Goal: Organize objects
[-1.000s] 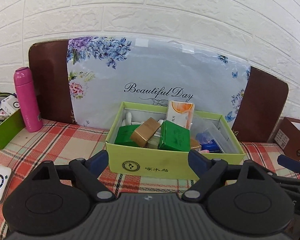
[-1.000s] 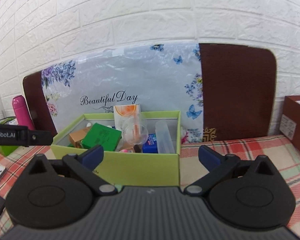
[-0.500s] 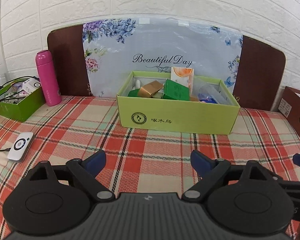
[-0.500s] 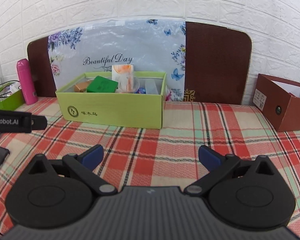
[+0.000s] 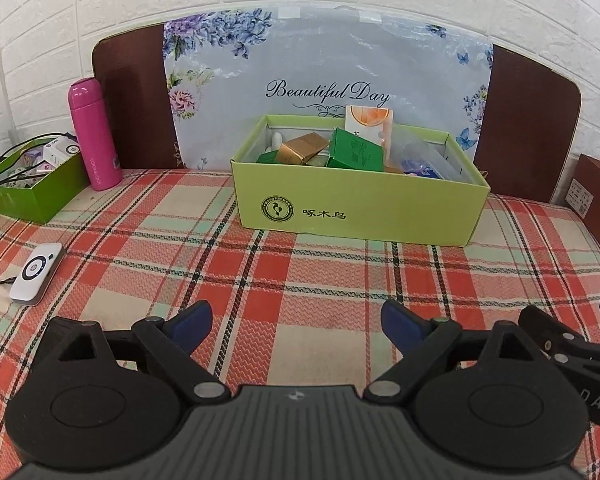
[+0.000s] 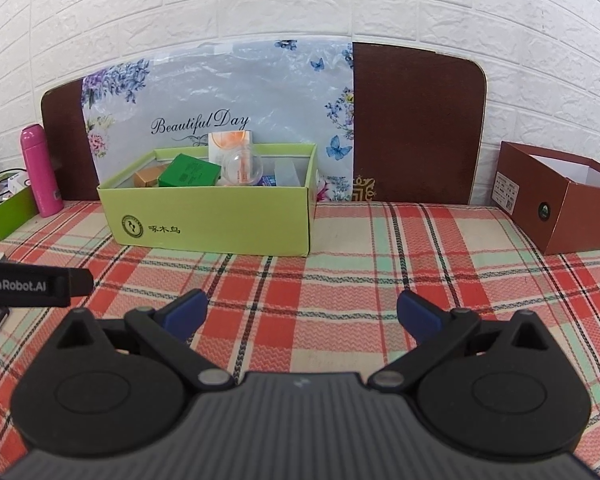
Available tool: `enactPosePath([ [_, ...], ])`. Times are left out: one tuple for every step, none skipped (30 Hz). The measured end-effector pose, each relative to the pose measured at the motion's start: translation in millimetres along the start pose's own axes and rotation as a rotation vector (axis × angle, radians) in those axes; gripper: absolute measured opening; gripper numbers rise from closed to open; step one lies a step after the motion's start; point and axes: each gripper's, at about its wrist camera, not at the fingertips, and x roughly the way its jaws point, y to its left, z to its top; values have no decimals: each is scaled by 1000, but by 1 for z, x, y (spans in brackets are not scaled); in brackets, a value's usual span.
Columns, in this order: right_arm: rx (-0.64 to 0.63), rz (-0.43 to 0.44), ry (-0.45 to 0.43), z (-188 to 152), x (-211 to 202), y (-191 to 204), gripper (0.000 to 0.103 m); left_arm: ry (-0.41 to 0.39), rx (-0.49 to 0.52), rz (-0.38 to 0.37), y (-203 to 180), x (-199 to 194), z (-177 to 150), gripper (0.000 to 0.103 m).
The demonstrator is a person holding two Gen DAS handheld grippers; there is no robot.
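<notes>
Lime-green cardboard makes up the box (image 5: 360, 216), which sits toward the back of the plaid-covered counter (image 5: 300, 280), just in front of a flowered "Beautiful Day" sheet (image 5: 328, 64) leaning on the brick wall. It is crowded: a green carton (image 5: 354, 156) and a gold carton (image 5: 304, 148) lie tilted against each other, an orange-and-white carton (image 5: 368, 124) stands at the back, and a clear glass (image 6: 244, 168) and a clear plastic container (image 6: 286, 174) fill the right end.

To the left stand a pink flask (image 5: 94, 136) and a smaller green box (image 5: 32, 188) full of cables, with a white device (image 5: 36, 272) lying nearer on the cloth. To the right, well apart, is an open brown box (image 6: 556, 204), seemingly empty.

The risk, as I judge it, lies in the loose pile. Pulling one carton may drag or topple its neighbours, and the glass could roll or slip from the pads. The thin box wall could also catch a finger and shove the whole box along the cloth.

The left hand-held gripper (image 5: 296, 320) hovers low over the cloth, well short of the box, fingers spread wide, holding and touching nothing. The right hand-held gripper (image 6: 300, 310) is likewise wide apart and empty, beside the left.
</notes>
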Motion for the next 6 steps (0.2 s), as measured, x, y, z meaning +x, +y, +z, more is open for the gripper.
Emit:
enactPosePath([
  [-1, 0, 4, 0, 1, 1, 103, -6, -3, -6, 0, 0, -1, 94],
  [-2, 0, 7, -1, 2, 1, 103, -13, -6, -14, 1, 0, -2, 94],
  [-2, 1, 10, -1, 3, 1, 103, -16, -12, -22, 2, 0, -2, 94],
  [-3, 1, 12, -2, 3, 2, 103, -14, -15, -23, 2, 0, -2, 94],
  [-5, 3, 15, -2, 4, 3, 103, -13, -14, -19, 2, 0, -2, 94],
  [-7, 3, 16, -3, 5, 3, 103, -14, -12, -10, 1, 0, -1, 94],
])
